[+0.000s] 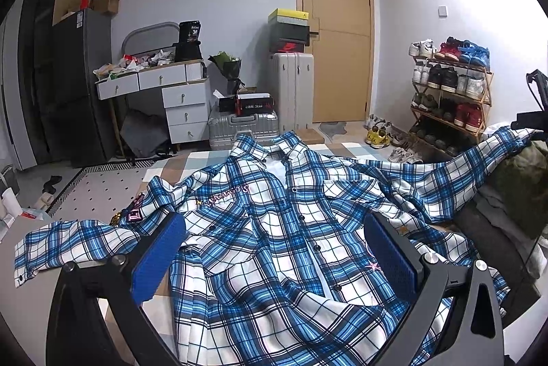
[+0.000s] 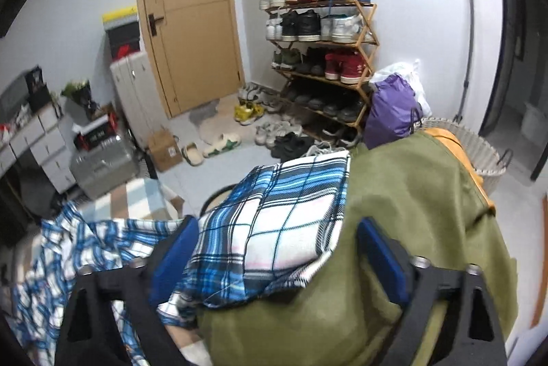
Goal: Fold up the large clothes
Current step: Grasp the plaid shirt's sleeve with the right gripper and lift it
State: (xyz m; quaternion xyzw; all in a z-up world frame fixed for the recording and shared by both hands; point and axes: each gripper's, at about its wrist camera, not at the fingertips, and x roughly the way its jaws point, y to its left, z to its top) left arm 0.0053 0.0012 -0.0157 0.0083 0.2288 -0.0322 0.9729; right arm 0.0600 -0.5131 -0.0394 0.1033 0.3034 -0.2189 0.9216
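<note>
Plaid shirt [image 1: 267, 229] lies front-up for folding. Left gripper [image 1: 274, 249] hovers agape, empty. Right gripper [image 2: 274, 249], jaws apart, straddles the sleeve [image 2: 274, 211] draped on green garment [image 2: 411, 194]; not yet pinched.

A: Is anything showing readable print?

B: The black bag [image 1: 189, 32] standing on the white drawer desk [image 1: 161, 81] is showing the number "36" on a white label. The plaid shirt [image 1: 274, 229] is carrying pink embroidered lettering on its chest, too distorted to read.

A: And the shoe boxes beside that desk?

B: Their print is staying illegible.
</note>
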